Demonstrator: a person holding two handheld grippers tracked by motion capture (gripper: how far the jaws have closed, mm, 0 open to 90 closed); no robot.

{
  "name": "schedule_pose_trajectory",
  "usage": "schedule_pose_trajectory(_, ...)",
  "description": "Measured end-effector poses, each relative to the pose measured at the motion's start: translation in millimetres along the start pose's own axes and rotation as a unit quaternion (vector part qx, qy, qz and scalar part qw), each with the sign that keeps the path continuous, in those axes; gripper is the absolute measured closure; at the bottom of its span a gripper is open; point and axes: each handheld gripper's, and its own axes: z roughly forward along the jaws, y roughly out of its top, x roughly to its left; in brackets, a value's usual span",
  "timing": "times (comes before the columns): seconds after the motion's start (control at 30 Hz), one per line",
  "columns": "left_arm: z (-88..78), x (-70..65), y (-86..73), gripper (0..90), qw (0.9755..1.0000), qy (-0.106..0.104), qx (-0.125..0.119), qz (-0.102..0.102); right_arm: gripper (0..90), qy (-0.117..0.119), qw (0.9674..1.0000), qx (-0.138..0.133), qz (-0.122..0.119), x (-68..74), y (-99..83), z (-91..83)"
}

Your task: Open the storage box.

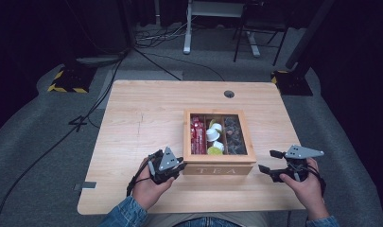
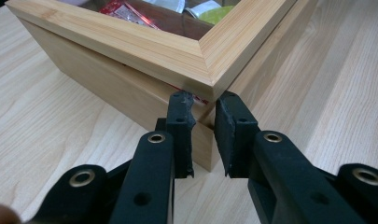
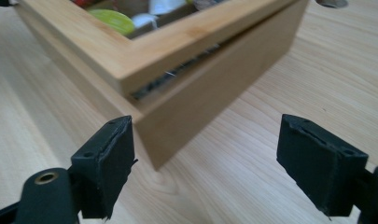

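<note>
Now, tea box [image 1: 219, 163] mid-table, left gripper [image 1: 179, 166] at its 9 o'clock corner, jaws nearly closed, holding nothing, right gripper [image 1: 269, 161] at 3 o'clock, jaws wide, empty.

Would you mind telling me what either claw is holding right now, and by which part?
The left claw is shut at the near left corner of the tea box, just under the lid's edge. The right claw is open, holding nothing.

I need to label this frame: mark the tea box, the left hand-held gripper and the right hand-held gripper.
tea box [image 1: 219, 169], high view, on its front wall with the lettering.
left hand-held gripper [image 2: 204, 119], left gripper view, midway between its fingertips.
right hand-held gripper [image 3: 205, 154], right gripper view, midway between its fingertips.
</note>
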Motion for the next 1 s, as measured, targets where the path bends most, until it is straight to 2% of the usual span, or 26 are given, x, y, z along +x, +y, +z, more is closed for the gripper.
schedule_pose_trajectory(0.07,-0.4,0.2,1.1,75.9,1.0000,0.001,-0.003,0.000,19.2,0.006,0.9998,-0.003,-0.017,10.0,6.4,1.8)
schedule_pose_trajectory(0.2,-0.9,1.5,2.9,75.8,1.0000,0.001,-0.007,-0.001,19.7,0.008,0.9994,-0.008,-0.031,17.4,12.5,6.3)
schedule_pose_trajectory(0.27,-0.4,2.0,3.4,75.6,1.0000,-0.001,-0.006,0.001,23.8,0.006,0.9991,-0.011,-0.040,22.6,17.1,13.6)
schedule_pose_trajectory(0.37,0.0,2.3,3.8,75.5,1.0000,-0.001,-0.008,-0.002,26.3,-0.003,0.9989,-0.013,-0.044,24.7,19.3,19.1)
schedule_pose_trajectory(0.47,-0.1,3.0,4.2,75.3,0.9999,-0.002,-0.012,-0.004,27.4,-0.016,0.9979,-0.011,-0.062,26.2,22.2,27.0)
schedule_pose_trajectory(0.57,0.7,3.3,4.6,74.7,0.9999,-0.001,-0.015,-0.003,27.5,-0.023,0.9973,-0.016,-0.068,25.7,23.6,28.9)
schedule_pose_trajectory(0.87,3.6,6.2,7.3,70.8,0.9996,0.001,-0.027,-0.003,30.1,-0.035,0.9954,-0.032,-0.083,27.5,27.9,27.4)
schedule_pose_trajectory(1.0,3.1,8.2,10.7,66.8,0.9994,0.005,-0.032,-0.011,32.0,-0.041,0.9940,-0.042,-0.092,29.1,30.4,24.1)
